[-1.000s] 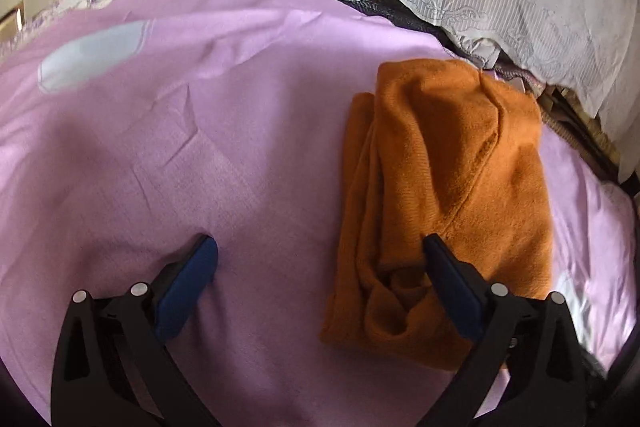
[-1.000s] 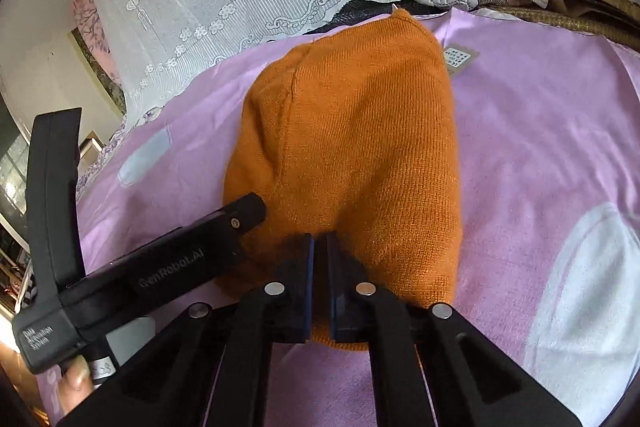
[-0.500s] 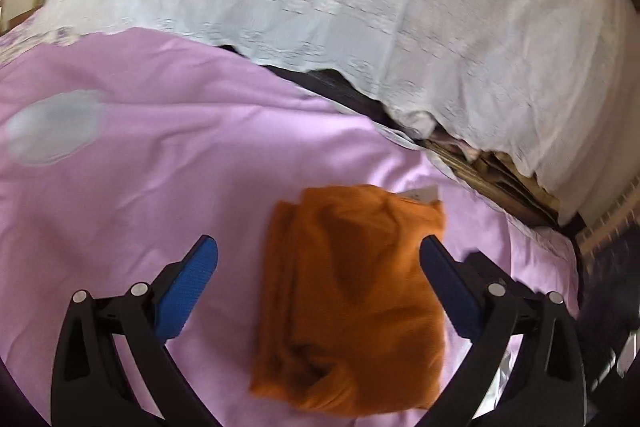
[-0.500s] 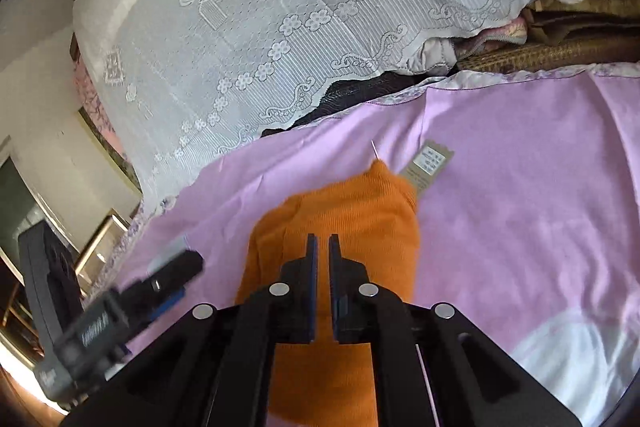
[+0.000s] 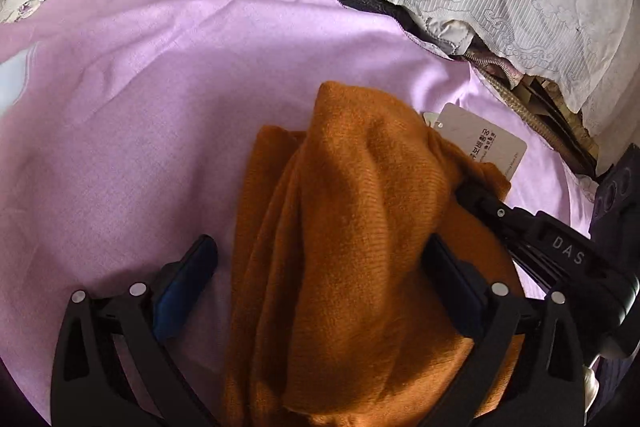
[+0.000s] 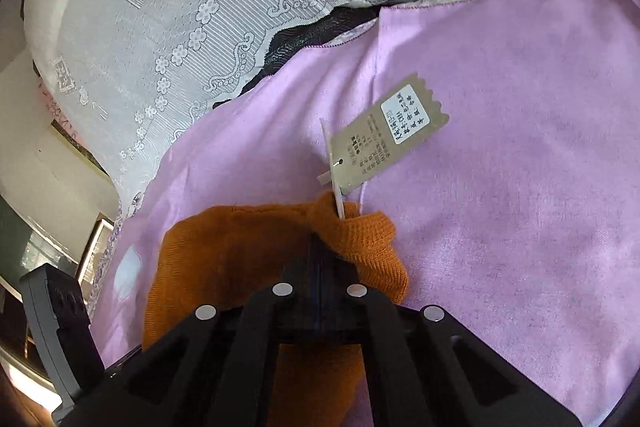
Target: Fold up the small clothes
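Both grippers angled down: right gripper (image 6: 320,259) pinching orange knit (image 5: 352,247).

"DAS" in pale letters on the right gripper (image 5: 476,201), Korean print on paper tag (image 6: 386,139), unreadable

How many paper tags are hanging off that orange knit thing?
1 that I can see: a paper tag tied to the far tip of the orange knit garment, lying flat on the pink cloth. Others could be hidden in the folds.

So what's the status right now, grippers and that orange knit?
Left gripper open, straddling the orange knit. Right gripper shut on its edge, by the paper tag. Nothing in the way.
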